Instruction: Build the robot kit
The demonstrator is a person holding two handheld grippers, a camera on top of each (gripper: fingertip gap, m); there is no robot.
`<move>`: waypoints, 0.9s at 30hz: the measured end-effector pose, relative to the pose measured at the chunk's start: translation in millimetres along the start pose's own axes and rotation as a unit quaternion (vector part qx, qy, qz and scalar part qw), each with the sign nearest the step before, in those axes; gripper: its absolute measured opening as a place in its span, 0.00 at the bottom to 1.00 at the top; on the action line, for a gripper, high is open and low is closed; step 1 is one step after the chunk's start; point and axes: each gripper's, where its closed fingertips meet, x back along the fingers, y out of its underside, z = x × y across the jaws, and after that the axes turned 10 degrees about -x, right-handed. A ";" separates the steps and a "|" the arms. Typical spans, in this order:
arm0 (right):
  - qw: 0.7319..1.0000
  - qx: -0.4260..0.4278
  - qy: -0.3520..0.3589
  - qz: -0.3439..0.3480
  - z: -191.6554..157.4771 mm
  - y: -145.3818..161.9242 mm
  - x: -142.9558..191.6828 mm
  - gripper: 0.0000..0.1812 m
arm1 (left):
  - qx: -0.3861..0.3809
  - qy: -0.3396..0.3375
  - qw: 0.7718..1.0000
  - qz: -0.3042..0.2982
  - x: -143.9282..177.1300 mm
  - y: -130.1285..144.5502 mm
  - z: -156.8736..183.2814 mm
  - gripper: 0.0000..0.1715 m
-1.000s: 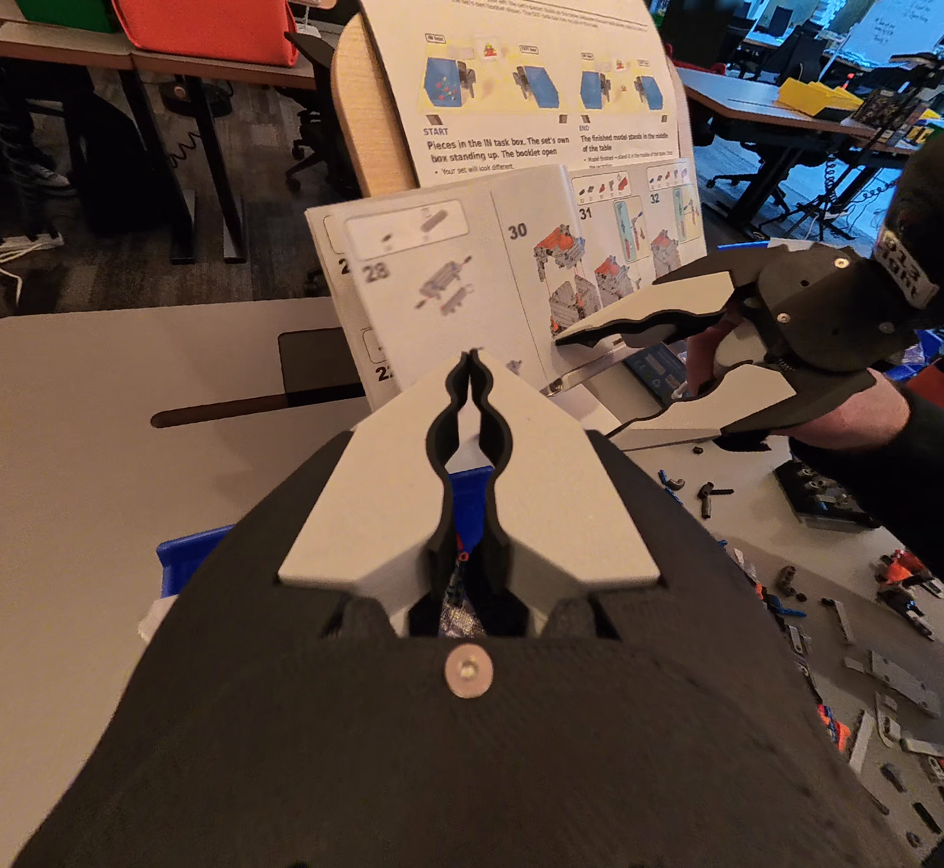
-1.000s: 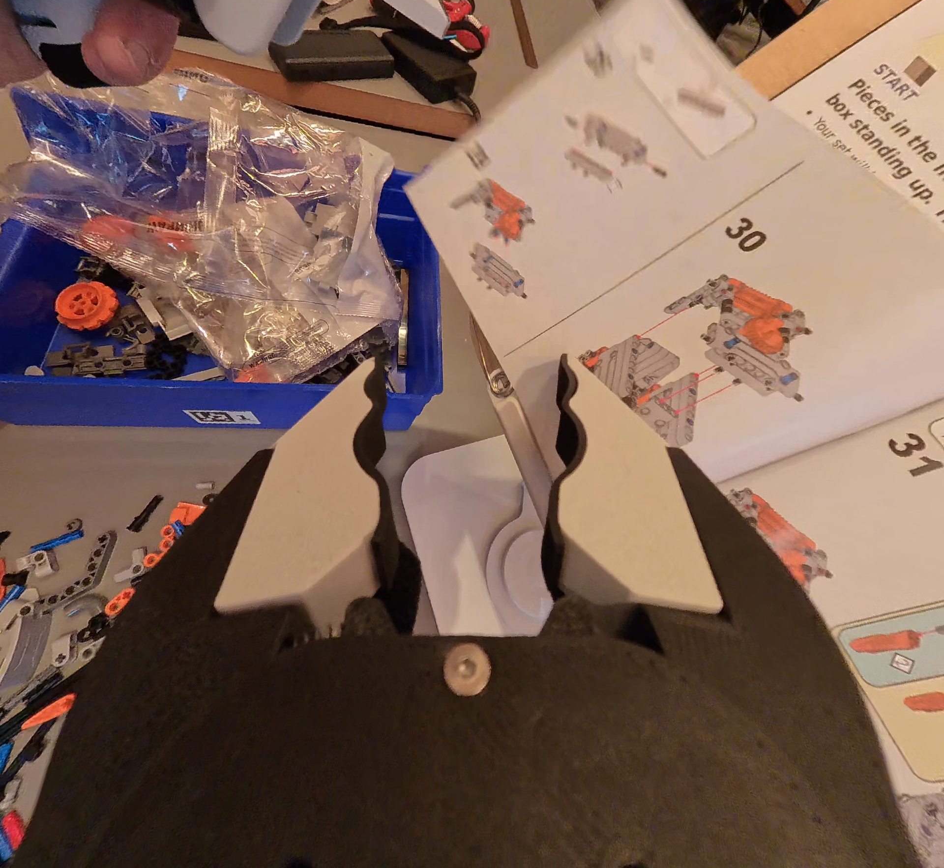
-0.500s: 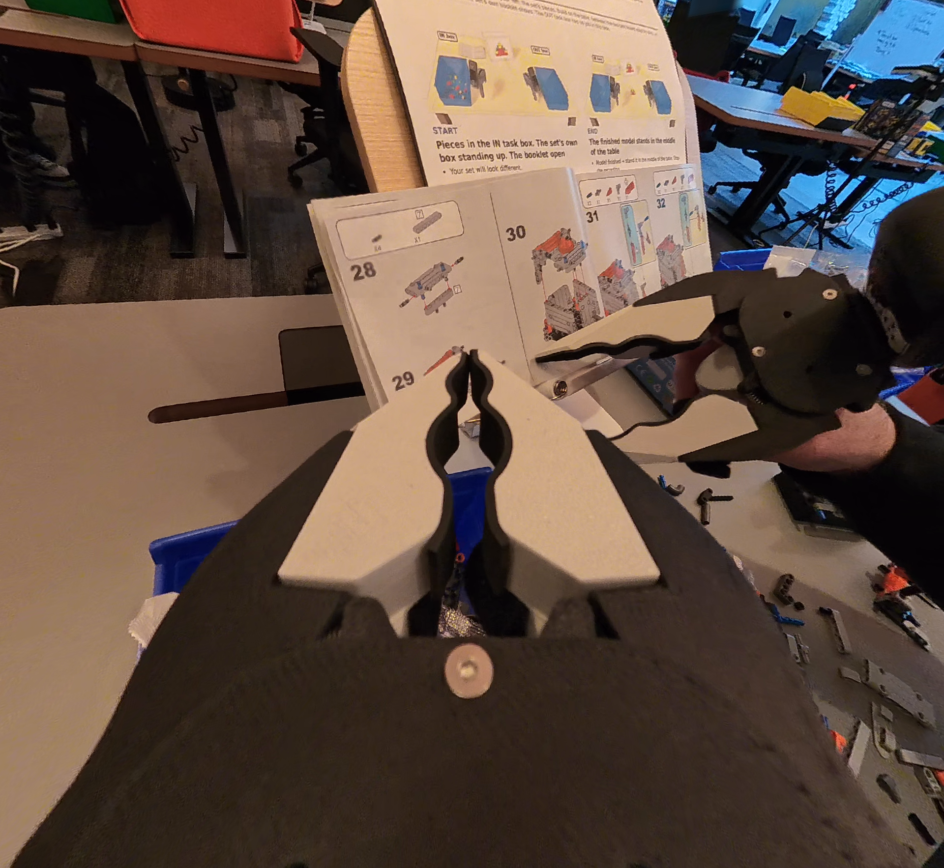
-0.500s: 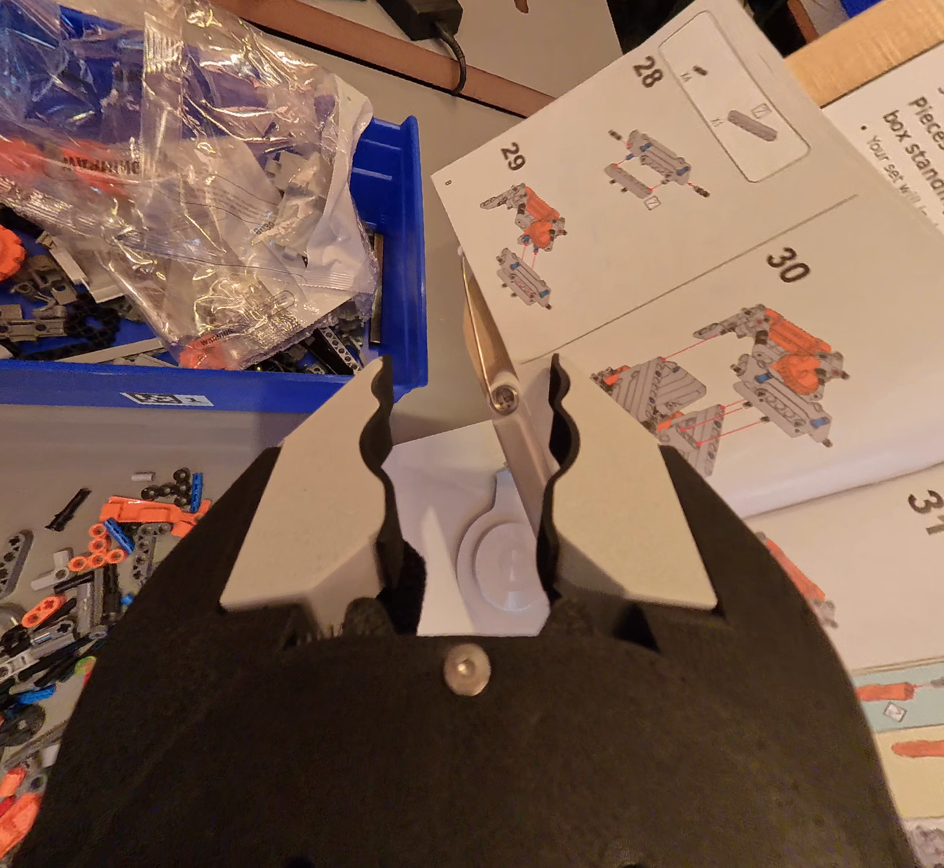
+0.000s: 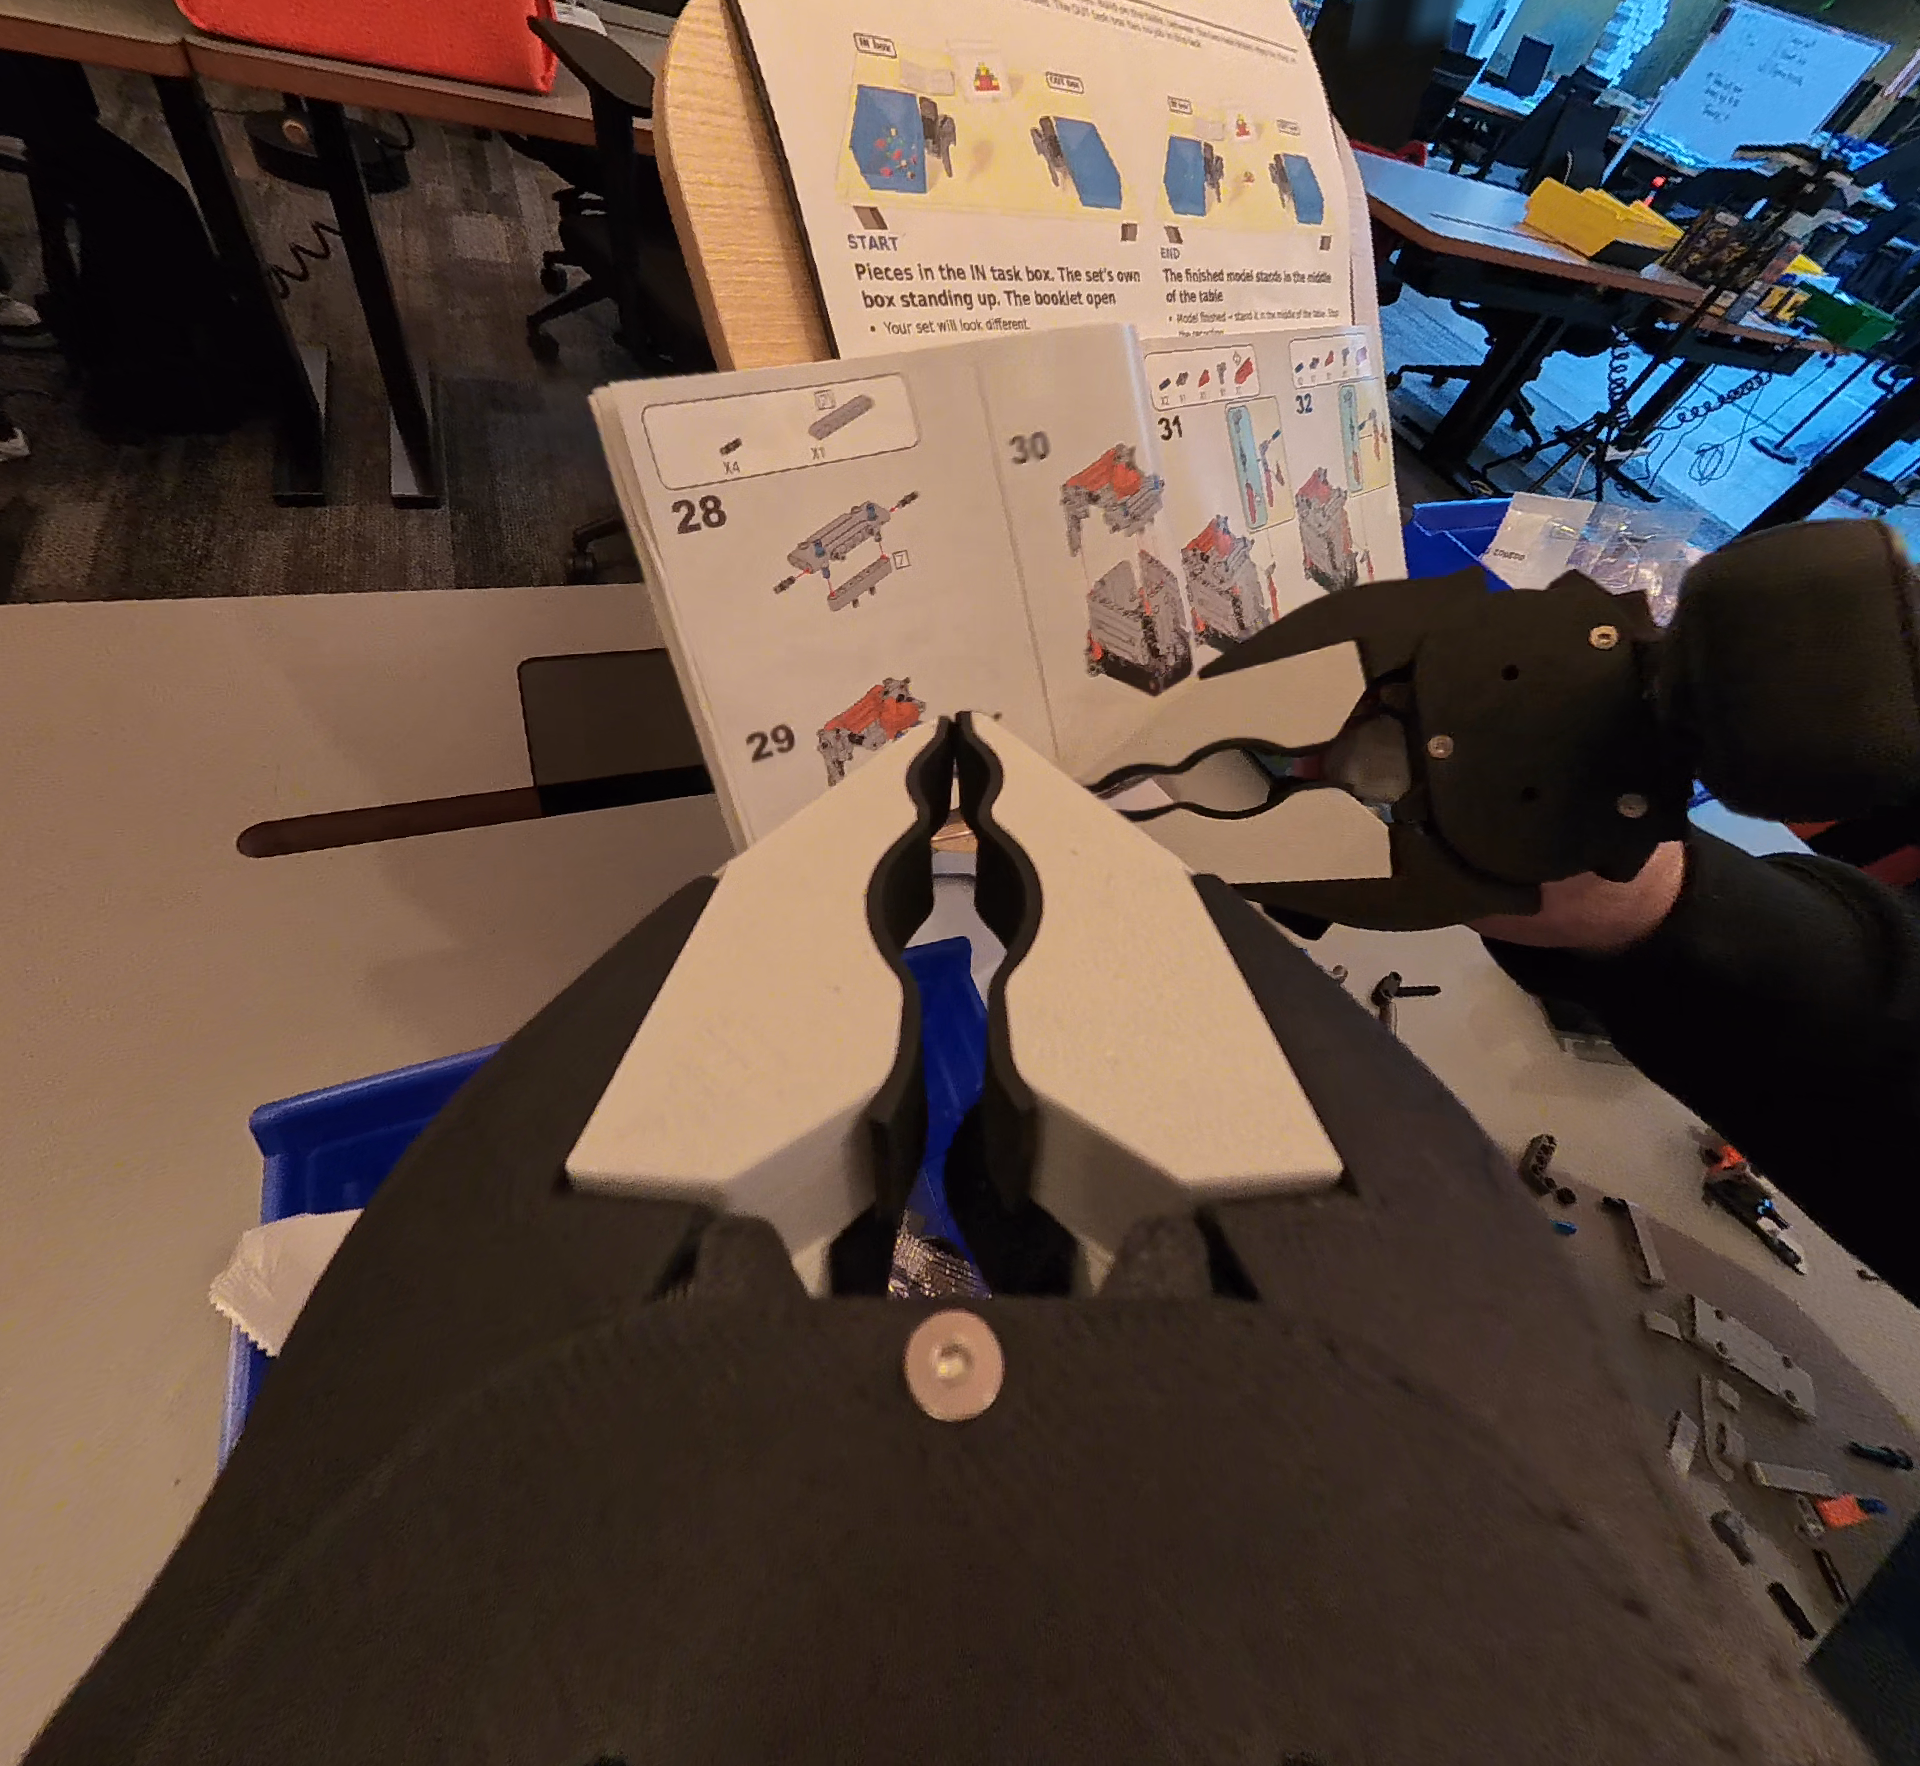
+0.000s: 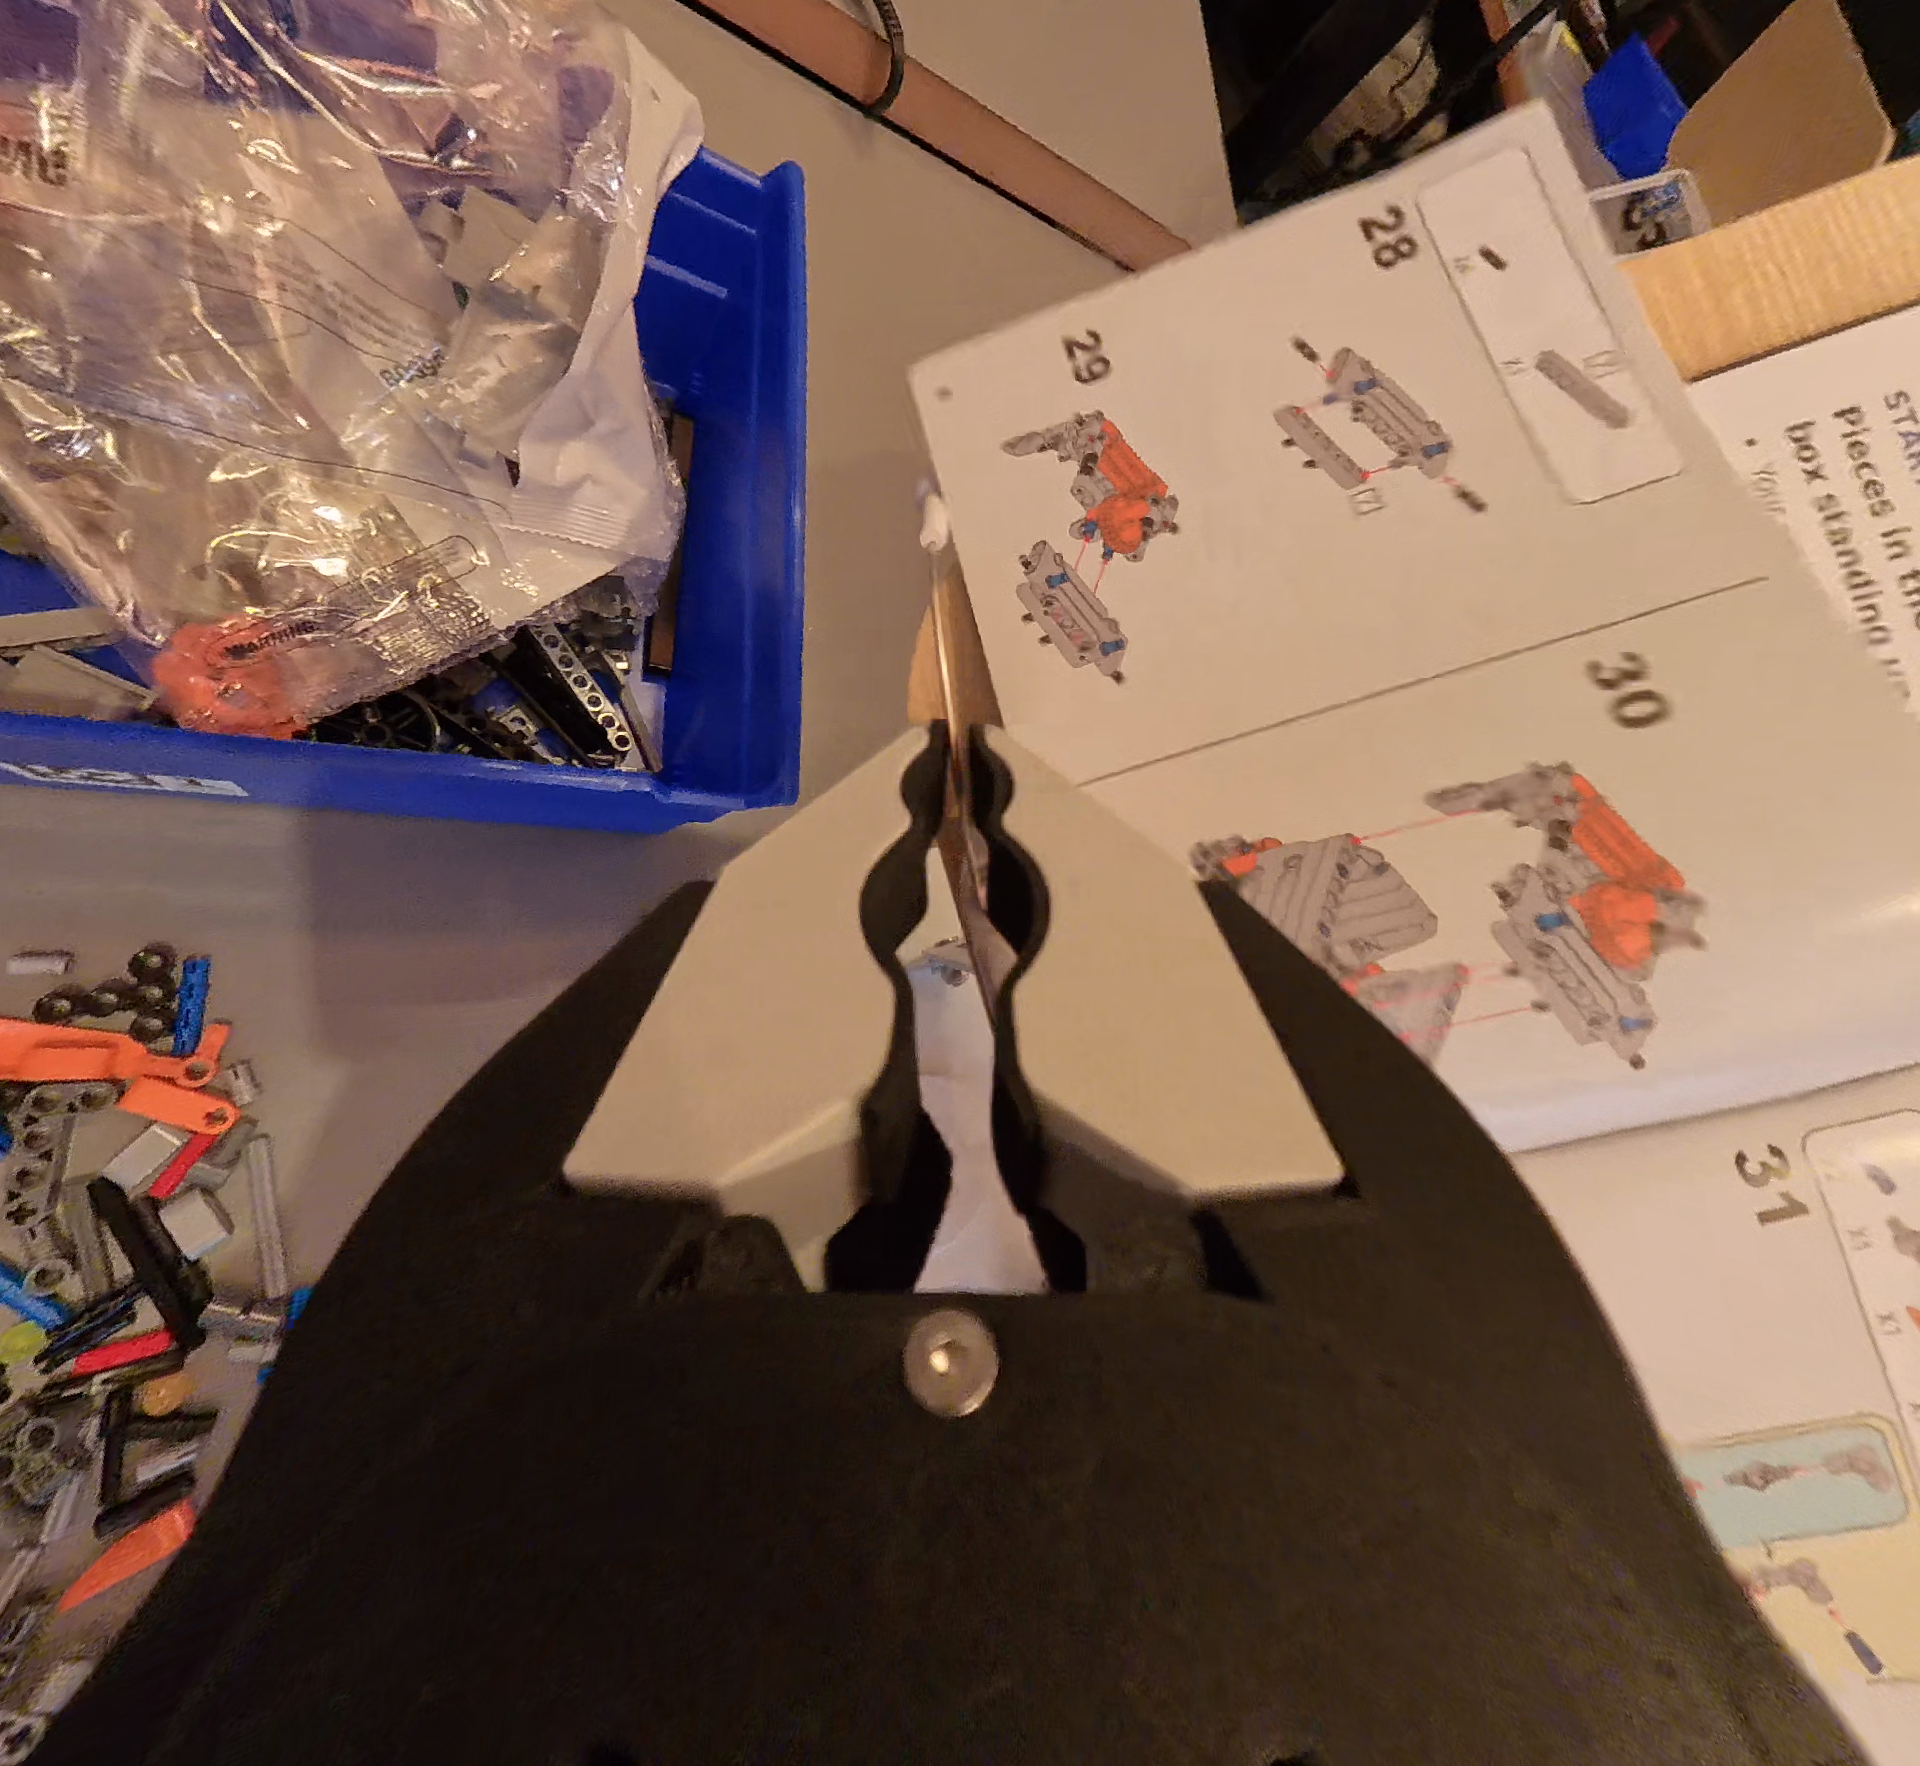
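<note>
Left wrist view: my left gripper hangs over the bin, with nothing in it that I can see.
Left jaws: pressed together, tips touching.
Right gripper: sits low at the foot of the booklet. A hand carries it from the right.
Right jaws: pinching a thin metal arm edge-on, right at the tips.
Metal arm: runs up from a white base under my right jaws, along the booklet's lower edge. It ends in a small white tip.
Why, my read: the arm looks like a page holder, and a tip pinch suits so thin a strip.
Booklet: open and propped upright, leaning back on a big printed sheet, so the pages face me.
Bin: blue, just beside the booklet. It is heaped with crumpled clear bags over dark parts.
Loose parts: orange, grey and black, scattered on the table, apart from the bin.
</note>
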 end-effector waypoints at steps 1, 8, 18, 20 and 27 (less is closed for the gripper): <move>1.000 0.001 0.001 -0.002 0.0 0.1 -0.8 0.00 | 0.001 0.000 1.000 0.001 0.4 0.0 -0.4 0.00; 0.999 0.003 -0.030 0.013 -2.1 -1.7 1.8 0.00 | 0.005 0.006 1.000 0.005 1.0 -0.3 -0.7 0.00; 0.998 0.013 -0.045 0.049 -3.4 -4.6 6.0 0.00 | 0.014 0.003 1.000 -0.020 -8.3 12.5 -5.9 0.00; 0.998 0.015 -0.047 0.049 -3.6 -4.5 6.2 0.00 | 0.016 0.004 1.000 -0.027 -9.8 15.2 -6.0 0.00; 0.997 0.020 -0.055 0.047 -4.3 -3.8 6.8 0.00 | -0.023 -0.015 0.998 -0.057 1.5 9.0 -1.2 0.00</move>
